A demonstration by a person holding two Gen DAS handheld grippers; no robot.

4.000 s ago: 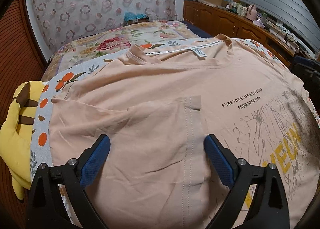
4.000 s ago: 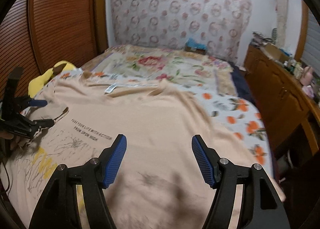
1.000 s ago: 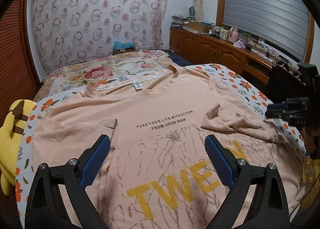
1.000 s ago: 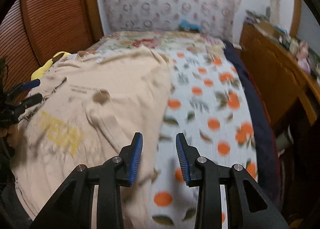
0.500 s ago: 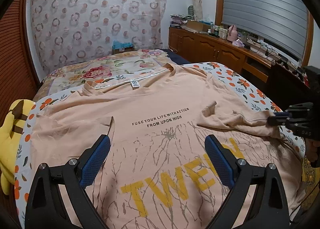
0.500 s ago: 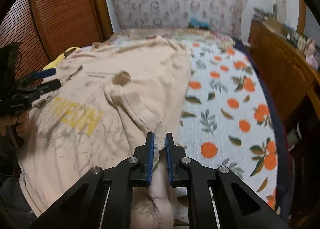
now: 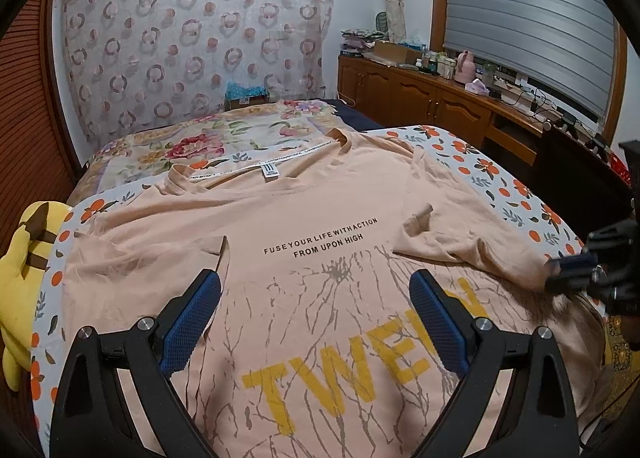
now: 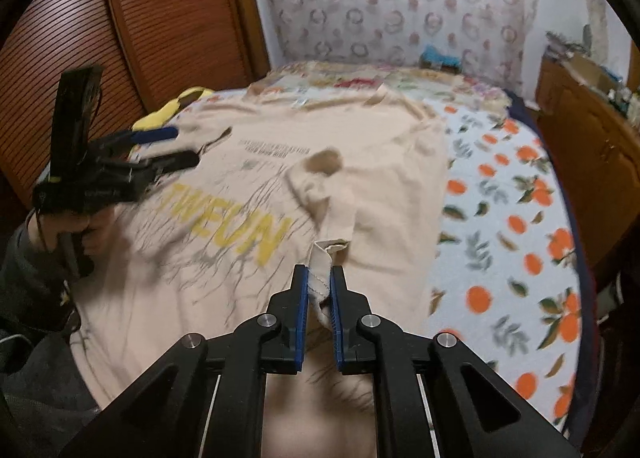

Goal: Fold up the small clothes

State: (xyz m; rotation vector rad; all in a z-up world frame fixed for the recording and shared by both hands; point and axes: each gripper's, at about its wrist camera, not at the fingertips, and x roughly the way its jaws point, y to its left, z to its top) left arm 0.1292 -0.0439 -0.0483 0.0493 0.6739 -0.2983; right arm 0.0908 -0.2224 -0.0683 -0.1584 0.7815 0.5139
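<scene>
A bed with an orange-print white cover (image 8: 516, 226) carries the peach cotton T-shirt with yellow lettering (image 7: 320, 218), spread flat, collar at the far end. Its right sleeve (image 8: 332, 214) is already drawn in over the chest. The right gripper (image 8: 319, 290) has just been easing slightly apart, its fingers pinching the sleeve hem; I judge it should carry that hem leftward, low and taut, so the fold lies straight. The left gripper (image 7: 316, 318) hovers over the print, fingers spread and empty.

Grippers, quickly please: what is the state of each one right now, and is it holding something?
Left gripper: open, holding nothing, above the T-shirt.
Right gripper: closed on the T-shirt's edge.
</scene>
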